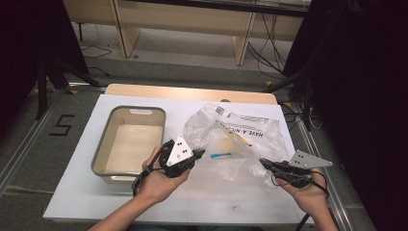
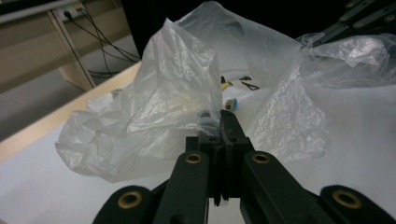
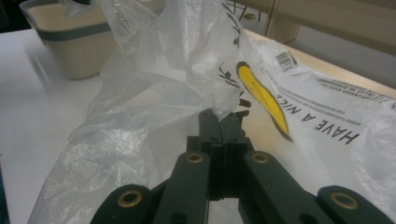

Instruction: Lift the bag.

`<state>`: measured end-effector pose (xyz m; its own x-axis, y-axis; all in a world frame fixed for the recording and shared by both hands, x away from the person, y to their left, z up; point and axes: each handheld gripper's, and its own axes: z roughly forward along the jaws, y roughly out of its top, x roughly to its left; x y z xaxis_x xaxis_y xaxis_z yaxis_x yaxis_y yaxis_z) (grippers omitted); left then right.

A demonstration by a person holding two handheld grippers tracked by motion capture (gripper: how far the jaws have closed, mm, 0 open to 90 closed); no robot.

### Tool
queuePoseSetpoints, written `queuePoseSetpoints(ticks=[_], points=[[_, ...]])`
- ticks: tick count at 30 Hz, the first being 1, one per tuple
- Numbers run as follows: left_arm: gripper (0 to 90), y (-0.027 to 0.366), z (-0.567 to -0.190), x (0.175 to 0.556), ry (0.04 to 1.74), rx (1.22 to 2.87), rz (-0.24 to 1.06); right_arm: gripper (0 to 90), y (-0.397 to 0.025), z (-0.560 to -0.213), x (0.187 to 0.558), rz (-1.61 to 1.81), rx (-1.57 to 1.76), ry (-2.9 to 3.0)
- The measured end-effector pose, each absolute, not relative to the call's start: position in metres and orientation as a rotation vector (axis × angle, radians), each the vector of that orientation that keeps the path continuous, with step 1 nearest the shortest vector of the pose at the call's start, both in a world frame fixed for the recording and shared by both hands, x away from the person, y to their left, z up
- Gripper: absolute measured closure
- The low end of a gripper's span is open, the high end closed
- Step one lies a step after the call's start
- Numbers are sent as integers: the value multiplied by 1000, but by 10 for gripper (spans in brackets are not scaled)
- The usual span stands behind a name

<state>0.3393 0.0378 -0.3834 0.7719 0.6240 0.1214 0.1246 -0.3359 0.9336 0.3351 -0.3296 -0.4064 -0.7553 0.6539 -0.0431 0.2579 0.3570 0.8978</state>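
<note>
— High view first: what do both tools have hold of?

— A crumpled clear plastic bag with black print and a yellow mark (image 1: pixel 235 139), lying on the white table sheet (image 1: pixel 86 192) just right of the beige rectangular tub with a grey rim (image 1: pixel 130 142). The left gripper (image 1: pixel 198 154) pinches the bag's left edge; the right gripper (image 1: pixel 263 162) pinches its lower right edge.

— How do the jaws stand?

— Left gripper view: jaws pressed together on a fold of film (image 2: pixel 219 119). Right gripper view: jaws also closed tight on the plastic (image 3: pixel 223 116).

— Any writing?

— "HAVE A NIC" reads plainly (image 3: pixel 327 123); the rest runs off the frame. A barcode (image 3: pixel 286 59) sits nearby, with small print too fine to read.

— Anything inside?

— A small thing with a blue end (image 1: pixel 221 155) shows through the film, blurred; I cannot tell what it is. The tub's near wall is partly covered by the left hand (image 1: pixel 161 180).
</note>
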Motion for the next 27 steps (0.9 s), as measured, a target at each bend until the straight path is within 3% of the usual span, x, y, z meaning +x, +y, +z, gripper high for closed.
queuePoseSetpoints(ticks=[27], points=[[891, 49, -354, 338, 500, 1664, 775, 900, -326, -383, 338, 1470, 828, 1937]])
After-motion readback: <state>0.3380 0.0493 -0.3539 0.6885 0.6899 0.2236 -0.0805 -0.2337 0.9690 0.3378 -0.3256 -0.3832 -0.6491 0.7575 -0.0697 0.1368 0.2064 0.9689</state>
